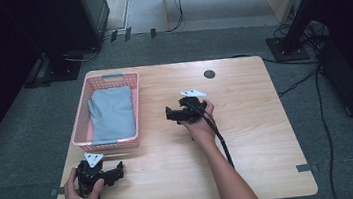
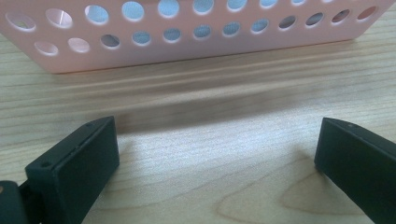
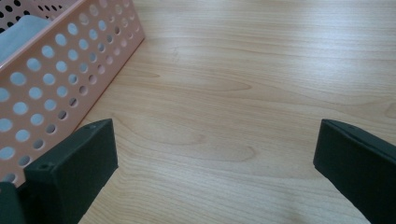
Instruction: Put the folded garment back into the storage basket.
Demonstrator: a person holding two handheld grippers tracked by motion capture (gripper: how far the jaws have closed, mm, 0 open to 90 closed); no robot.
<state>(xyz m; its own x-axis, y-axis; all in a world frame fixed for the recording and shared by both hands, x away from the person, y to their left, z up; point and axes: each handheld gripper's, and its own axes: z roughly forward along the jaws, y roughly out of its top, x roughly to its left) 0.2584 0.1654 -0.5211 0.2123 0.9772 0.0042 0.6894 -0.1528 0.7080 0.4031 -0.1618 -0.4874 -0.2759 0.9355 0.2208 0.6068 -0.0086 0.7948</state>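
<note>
Inside the pink perforated plastic basket (image 1: pixel 79 124), at the far left of the light wooden table (image 1: pixel 254 136), a folded grey cloth (image 1: pixel 112 112) lies flat. Just near of the basket's near wall, the left gripper (image 1: pixel 117 172) rests low over the table edge, jaws spread wide with bare wood between them. Well apart to the right, the right gripper (image 1: pixel 168 114) is held toward the basket's right side, its jaws likewise released and grasping nothing.

A pink perforated basket (image 1: pixel 136 104) sits left of centre in the high view, long side running away from the camera, with a folded grey cloth (image 1: pixel 111 112) lying flat inside
</note>
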